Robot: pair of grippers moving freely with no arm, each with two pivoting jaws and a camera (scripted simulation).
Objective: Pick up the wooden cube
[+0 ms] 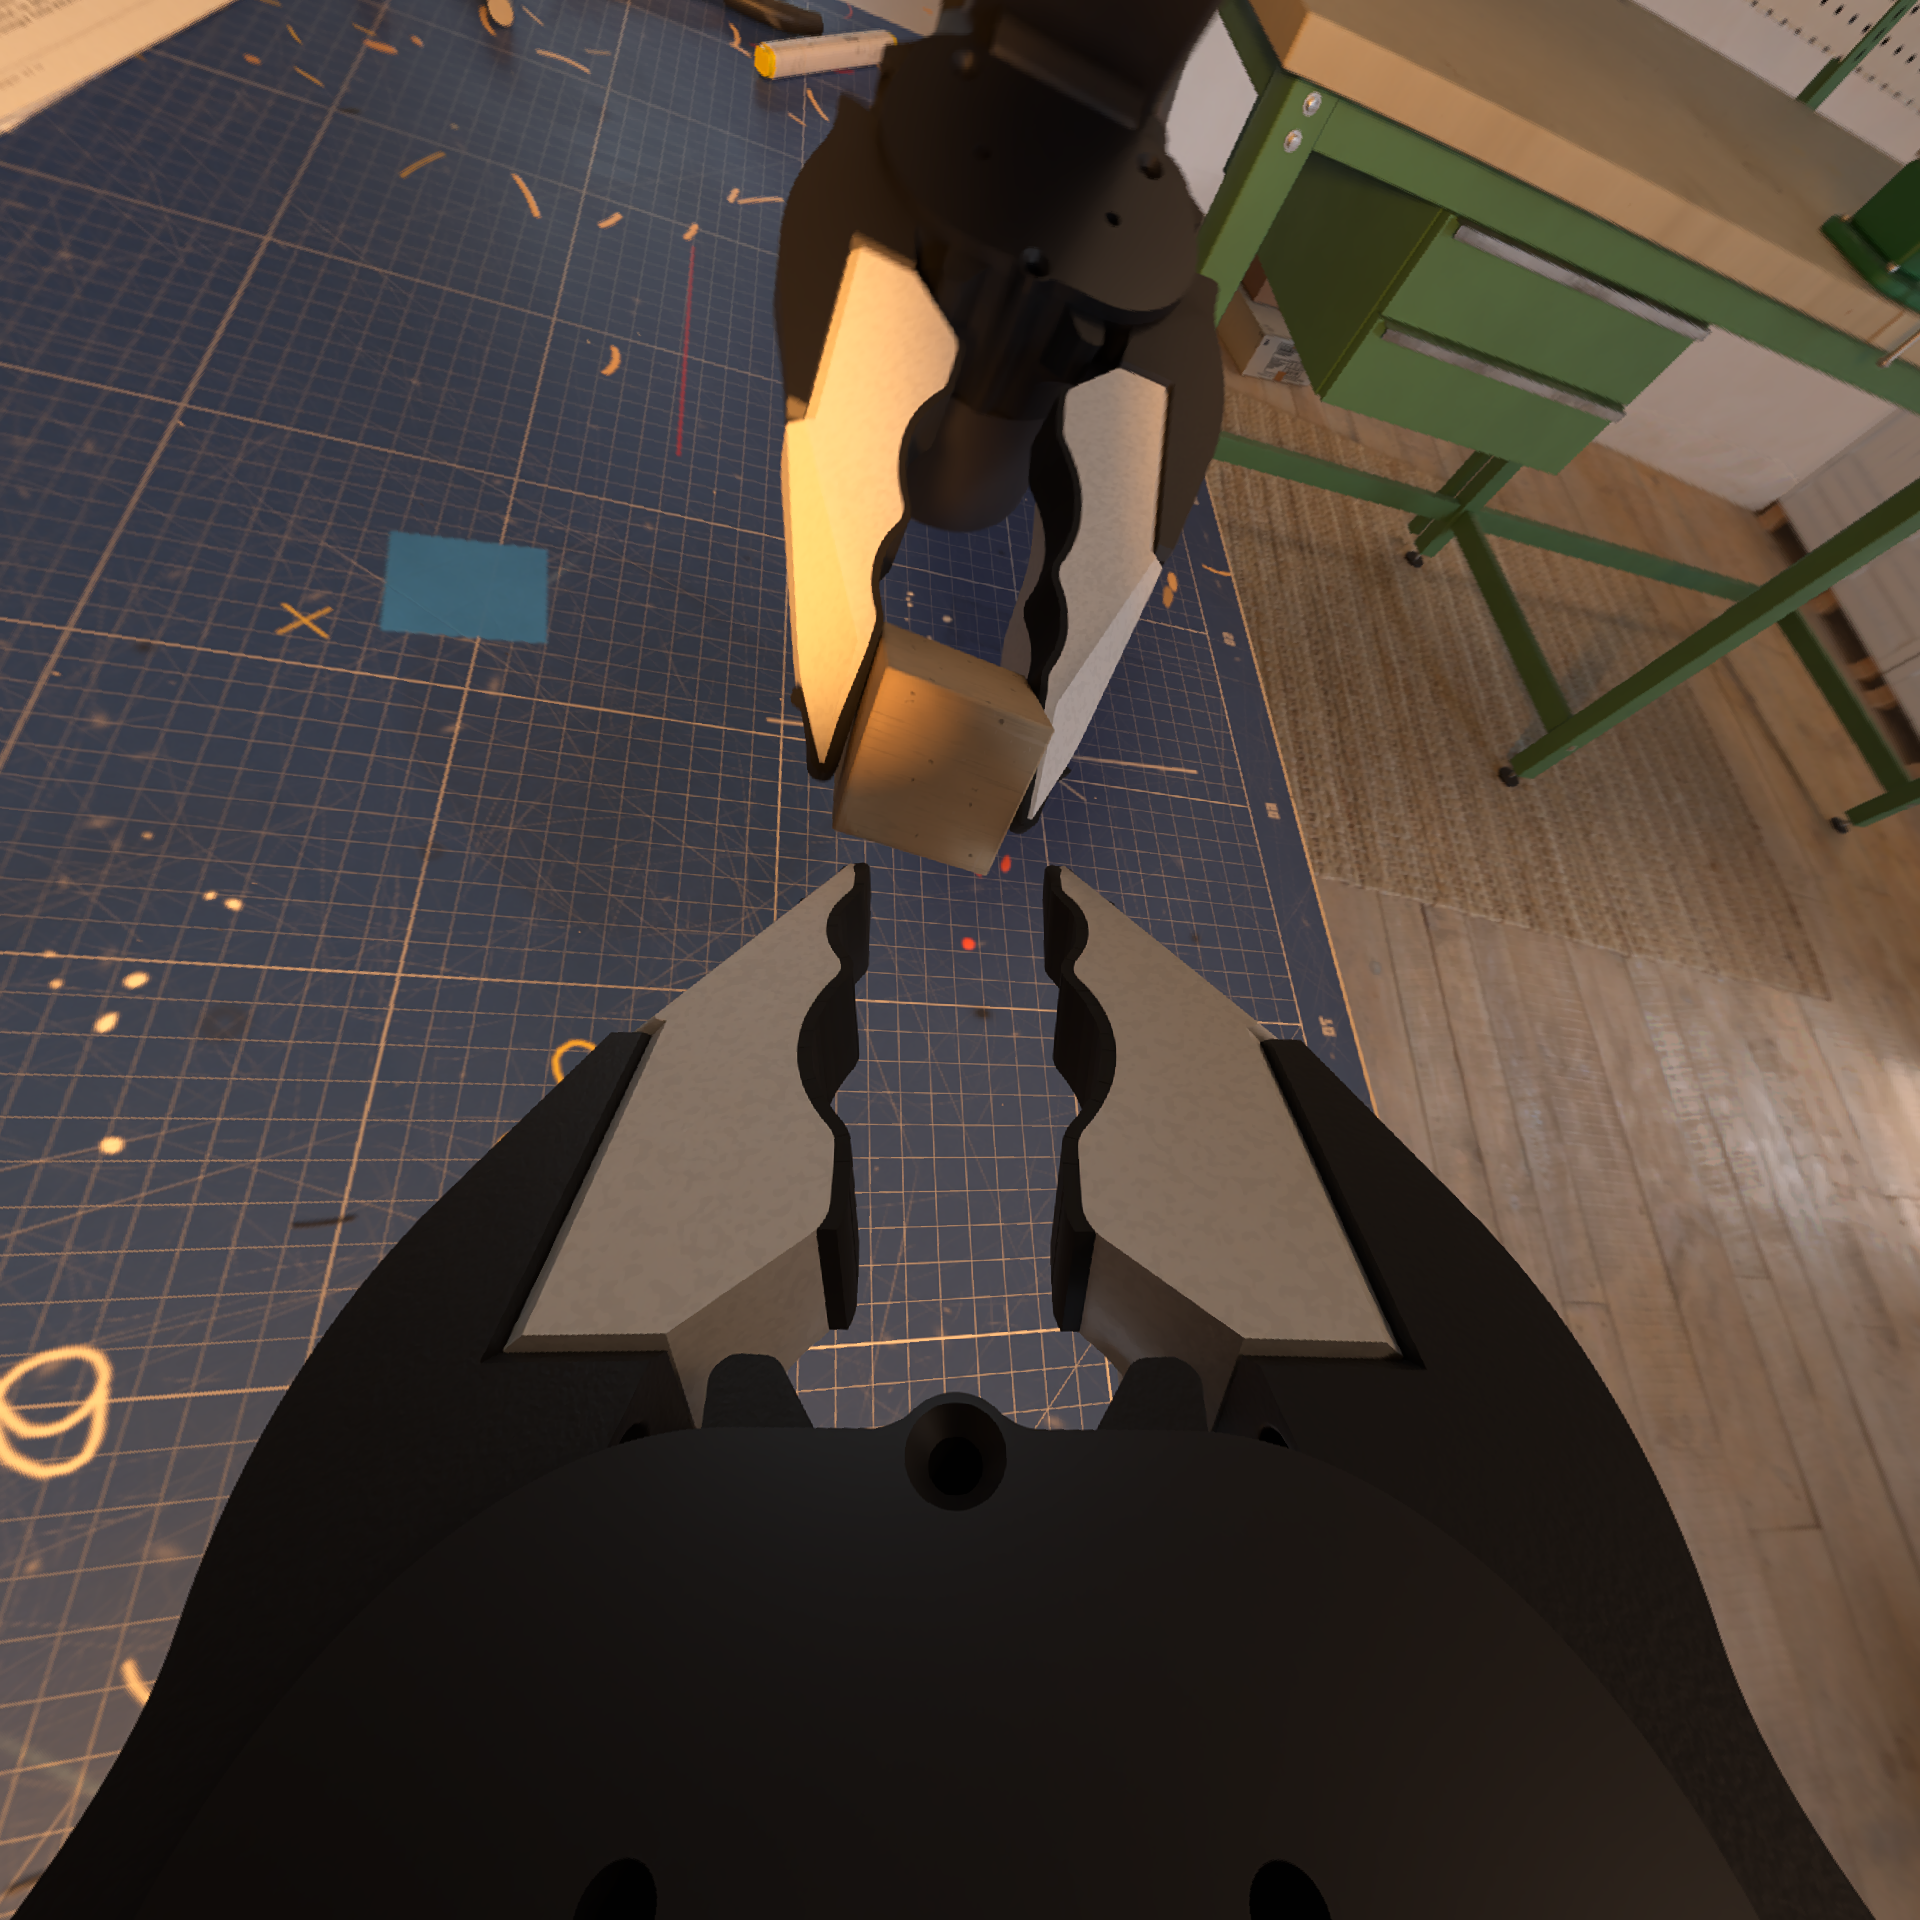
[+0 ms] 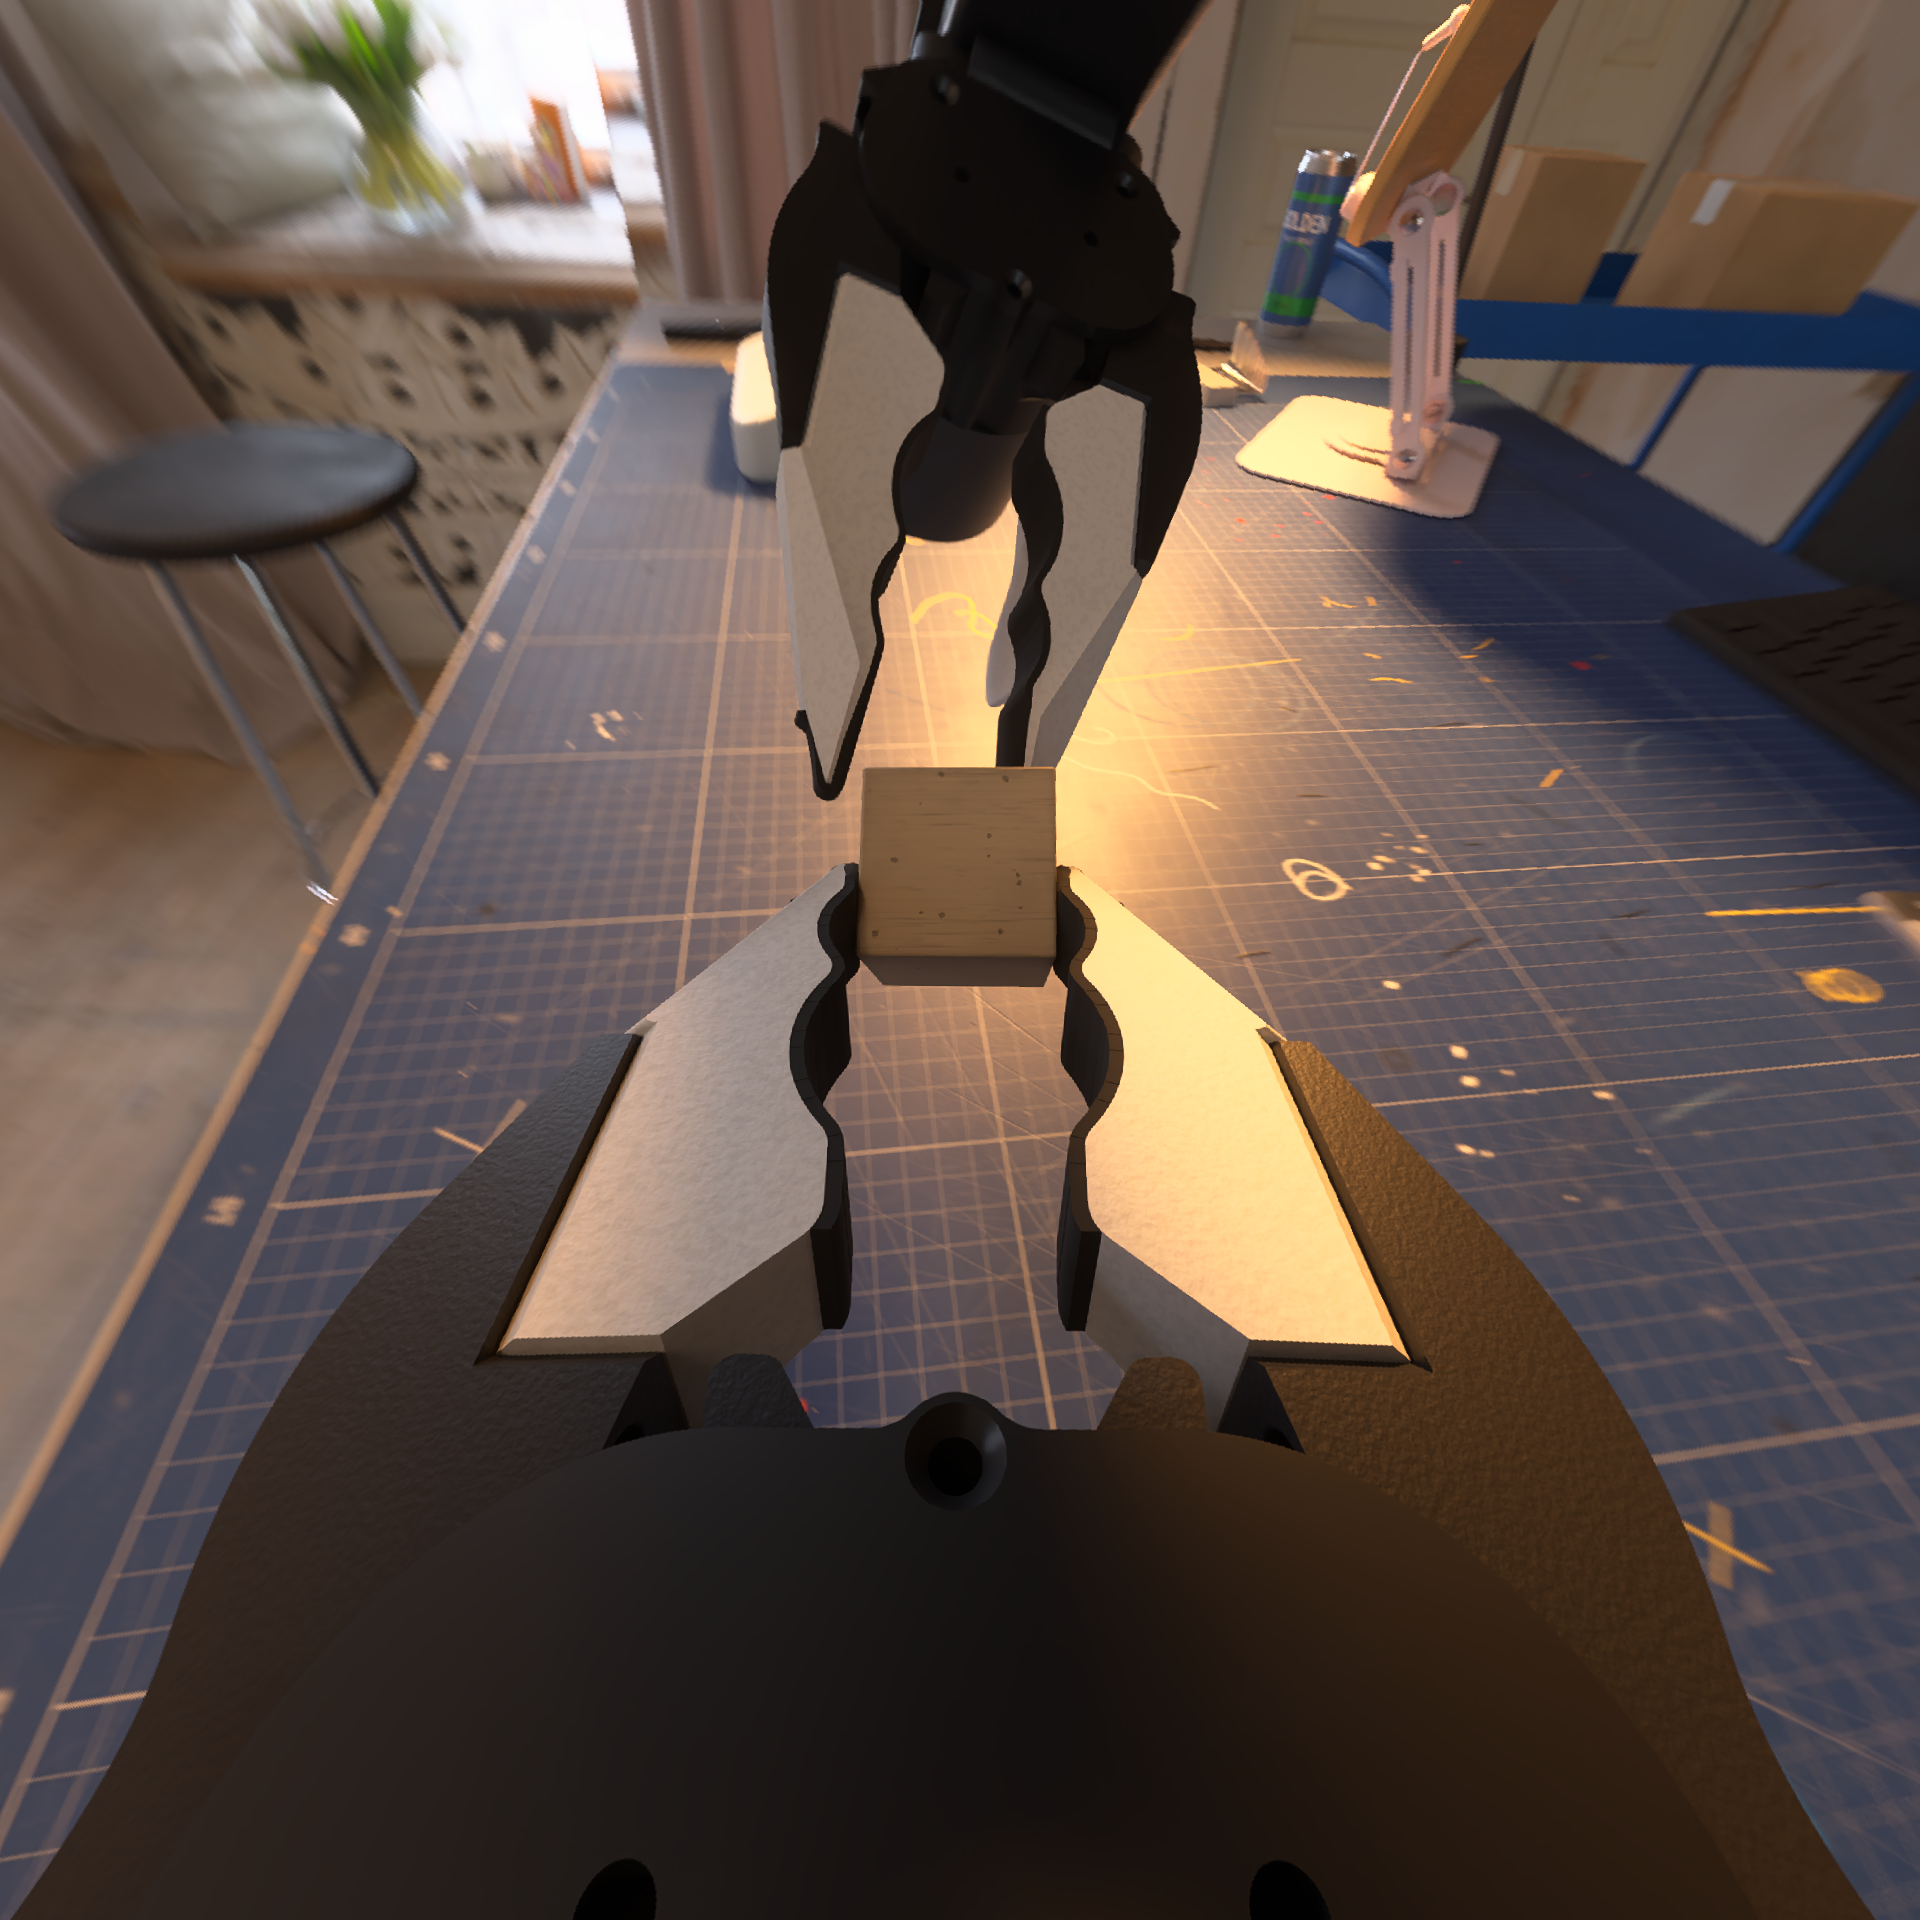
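Observation:
The wooden cube (image 2: pixel 956 862) is a small pale block held clamped between my right gripper's (image 2: pixel 958 894) fingertips, clear of the blue cutting mat (image 2: pixel 1351 1039); its shaded underside shows. In the left wrist view the cube (image 1: pixel 940 748) sits between the right gripper's (image 1: pixel 925 795) tips, coming down from the top. My left gripper (image 1: pixel 954 878) is open and empty, its tips just short of the cube. It also shows in the right wrist view (image 2: pixel 925 753), facing me from behind the cube.
A light-blue square (image 1: pixel 464 587) and a white marker (image 1: pixel 821 52) lie on the mat. A green workbench (image 1: pixel 1507 343) stands beyond the mat's edge. A stool (image 2: pixel 234 488), a can (image 2: pixel 1304 244), a white stand (image 2: pixel 1371 452) and a dark keyboard (image 2: pixel 1818 655) surround the work area.

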